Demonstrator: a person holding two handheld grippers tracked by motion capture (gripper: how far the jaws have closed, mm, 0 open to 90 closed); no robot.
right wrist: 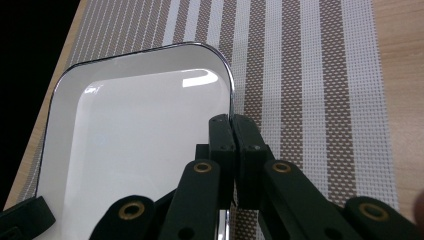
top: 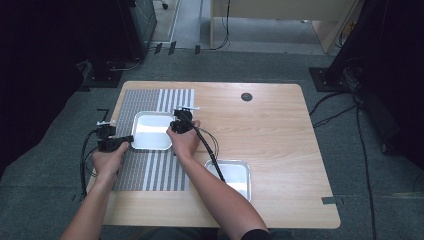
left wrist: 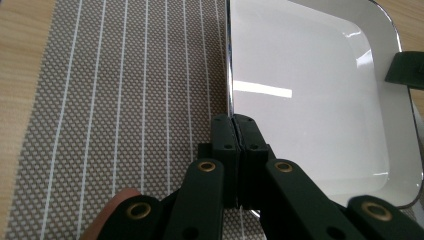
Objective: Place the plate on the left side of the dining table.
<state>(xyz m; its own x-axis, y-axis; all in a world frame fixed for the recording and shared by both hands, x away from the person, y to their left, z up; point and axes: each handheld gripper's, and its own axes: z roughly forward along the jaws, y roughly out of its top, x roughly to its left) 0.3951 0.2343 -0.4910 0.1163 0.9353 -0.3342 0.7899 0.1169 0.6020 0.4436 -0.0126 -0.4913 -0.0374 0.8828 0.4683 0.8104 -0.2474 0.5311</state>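
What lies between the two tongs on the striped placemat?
The white square tray with the metal rim. In the high view the left tongs pinch its left rim and the right tongs its right rim.

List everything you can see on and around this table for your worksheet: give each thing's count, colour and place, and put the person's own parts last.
Tray on mat: one, white with a shiny rim, on the striped placemat, held at opposite edges by both claws.
Second tray: one, white, on bare wood near the table's front right, partly behind the right forearm.
Placemat: one, brown-grey with white stripes, on the table's left part.
Table: one, light wood, with a dark round grommet near the far edge.
Floor cables: several, black, on grey carpet at right.
Left claw: one, black, shut on the tray's rim.
Right claw: one, black, shut on the opposite rim.
Forearms: two, reaching in from the bottom.
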